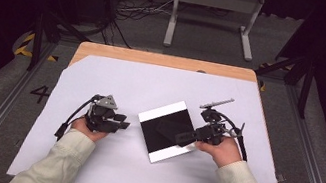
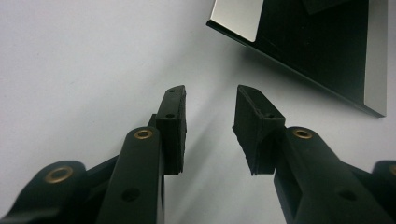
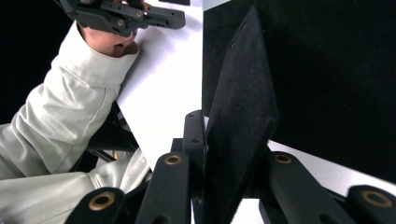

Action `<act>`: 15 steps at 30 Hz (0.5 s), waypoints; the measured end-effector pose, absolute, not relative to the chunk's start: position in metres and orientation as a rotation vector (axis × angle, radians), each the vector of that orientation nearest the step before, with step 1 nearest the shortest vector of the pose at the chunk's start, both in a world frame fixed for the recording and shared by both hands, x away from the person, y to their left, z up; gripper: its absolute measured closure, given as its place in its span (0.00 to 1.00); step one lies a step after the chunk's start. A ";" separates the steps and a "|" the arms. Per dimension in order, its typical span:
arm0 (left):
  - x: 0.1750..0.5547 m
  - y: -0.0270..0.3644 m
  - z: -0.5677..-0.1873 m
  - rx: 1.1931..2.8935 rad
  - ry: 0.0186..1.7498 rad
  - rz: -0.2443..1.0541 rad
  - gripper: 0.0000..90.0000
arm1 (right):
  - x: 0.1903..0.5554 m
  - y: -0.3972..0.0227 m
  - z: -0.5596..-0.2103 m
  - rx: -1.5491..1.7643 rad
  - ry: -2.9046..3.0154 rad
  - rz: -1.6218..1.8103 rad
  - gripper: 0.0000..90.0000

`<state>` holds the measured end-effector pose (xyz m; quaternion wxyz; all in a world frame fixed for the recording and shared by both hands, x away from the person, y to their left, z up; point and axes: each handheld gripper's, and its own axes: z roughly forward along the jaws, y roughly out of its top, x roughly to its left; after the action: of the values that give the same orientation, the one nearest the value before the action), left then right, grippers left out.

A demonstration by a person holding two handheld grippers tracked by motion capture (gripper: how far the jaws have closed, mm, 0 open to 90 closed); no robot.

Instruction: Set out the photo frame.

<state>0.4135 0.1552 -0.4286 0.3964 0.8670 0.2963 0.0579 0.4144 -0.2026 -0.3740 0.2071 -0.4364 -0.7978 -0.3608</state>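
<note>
A flat black panel with pale bands along two edges lies tilted in the middle of the white sheet. It shows again as the panel at the top right of the left gripper view. My right gripper reaches onto the panel's right side. In the right gripper view a thin black sheet stands edge-on between my jaws, which press on it, over the dark panel. My left gripper rests on the sheet left of the panel. Its pads stand apart around bare white sheet, the gripper open.
A slim grey tool lies on the white sheet behind my right hand. The wooden table's far edge shows beyond the sheet. A grey metal stand and cables are on the floor behind. My left hand and gripper appear far off.
</note>
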 end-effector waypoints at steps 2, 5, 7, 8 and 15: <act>0.414 0.155 -0.429 2.201 0.745 0.151 0.72 | 0.414 -0.204 -0.373 -1.218 -2.211 -1.024 0.90; 0.414 0.155 -0.429 2.200 0.747 0.148 0.72 | 0.413 -0.205 -0.372 -1.217 -2.186 -1.072 0.95; 0.414 0.155 -0.429 2.204 0.745 0.148 0.72 | 0.413 -0.207 -0.371 -1.211 -2.168 -1.107 0.97; 0.414 0.155 -0.429 2.204 0.745 0.147 0.72 | 0.413 -0.206 -0.369 -1.202 -2.175 -1.124 0.97; 0.414 0.155 -0.429 2.197 0.751 0.147 0.72 | 0.412 -0.208 -0.368 -1.232 -2.186 -1.181 0.97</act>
<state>0.4135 0.1552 -0.4286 0.3962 0.8671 0.2962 0.0582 0.4116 -0.2082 -0.3683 0.1832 -0.4367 -0.7750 -0.4185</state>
